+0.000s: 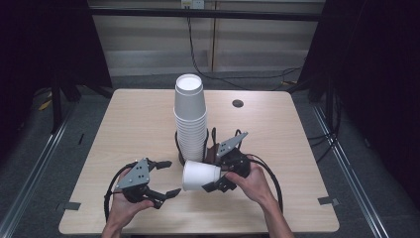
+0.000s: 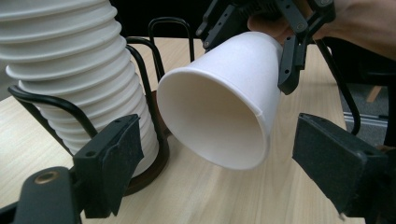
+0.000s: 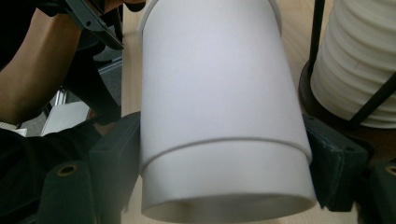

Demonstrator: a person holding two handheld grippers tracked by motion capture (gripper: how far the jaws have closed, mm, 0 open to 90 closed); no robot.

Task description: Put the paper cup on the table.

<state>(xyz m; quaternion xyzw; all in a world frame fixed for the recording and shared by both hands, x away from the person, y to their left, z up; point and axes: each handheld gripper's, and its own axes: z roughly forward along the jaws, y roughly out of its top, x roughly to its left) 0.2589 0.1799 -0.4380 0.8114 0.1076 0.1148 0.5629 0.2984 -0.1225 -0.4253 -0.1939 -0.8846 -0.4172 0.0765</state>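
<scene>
A single white paper cup (image 1: 198, 175) lies sideways in the air, its mouth toward the left. My right gripper (image 1: 214, 174) is shut on it, one jaw on each side of its base end (image 3: 224, 140). In the left gripper view the cup's open mouth (image 2: 219, 112) faces the camera. My left gripper (image 1: 167, 177) is open, its jaws spread wide just left of the cup's rim, nothing between them. A tall stack of white cups (image 1: 189, 116) stands upside down in a black wire holder (image 1: 179, 148) at the table's middle.
The light wood table (image 1: 133, 119) has a round dark cable hole (image 1: 237, 103) at the back right. Black cables trail from both grippers. Dark curtains and metal floor rails flank the table.
</scene>
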